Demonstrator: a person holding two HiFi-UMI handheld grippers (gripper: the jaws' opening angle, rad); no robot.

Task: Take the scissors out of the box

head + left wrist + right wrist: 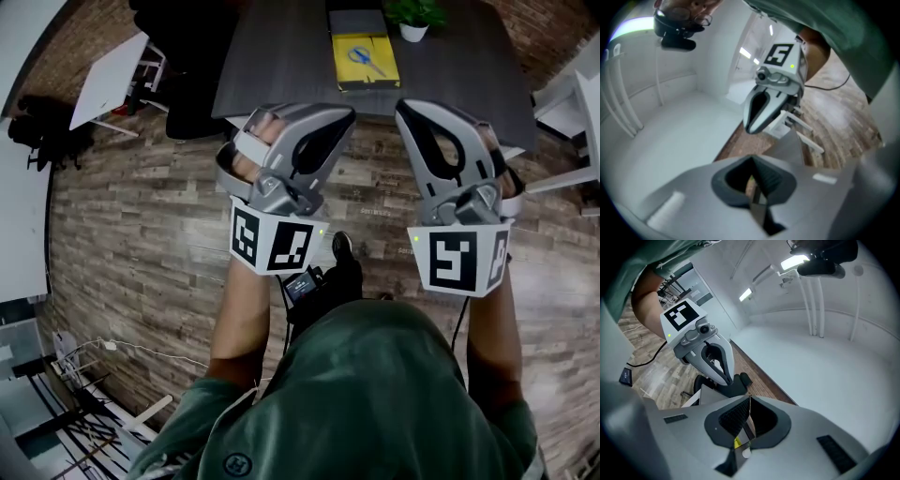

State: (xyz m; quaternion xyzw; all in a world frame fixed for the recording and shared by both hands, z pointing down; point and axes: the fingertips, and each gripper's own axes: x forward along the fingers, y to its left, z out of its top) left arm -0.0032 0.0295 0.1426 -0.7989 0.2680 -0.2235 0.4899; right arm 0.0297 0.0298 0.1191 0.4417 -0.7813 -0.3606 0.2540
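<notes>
You hold both grippers level over the plank floor, short of the dark table. Your left gripper has its jaws together with nothing between them, and your right gripper is likewise closed and empty. Ahead of both, well beyond the tips and between their two lines, the yellow box lies open on the table. The blue-handled scissors are inside it, their blades hard to make out at this size. Just past the box, a flat dark thing is cut off by the top edge, and what it is cannot be told. The potted plant to its right is cropped too. A sliver of yellow shows low behind the right pads, too small to identify. Each marker cube carries black-and-white squares and no letters. The emblem on your green hoodie is too small to read.
</notes>
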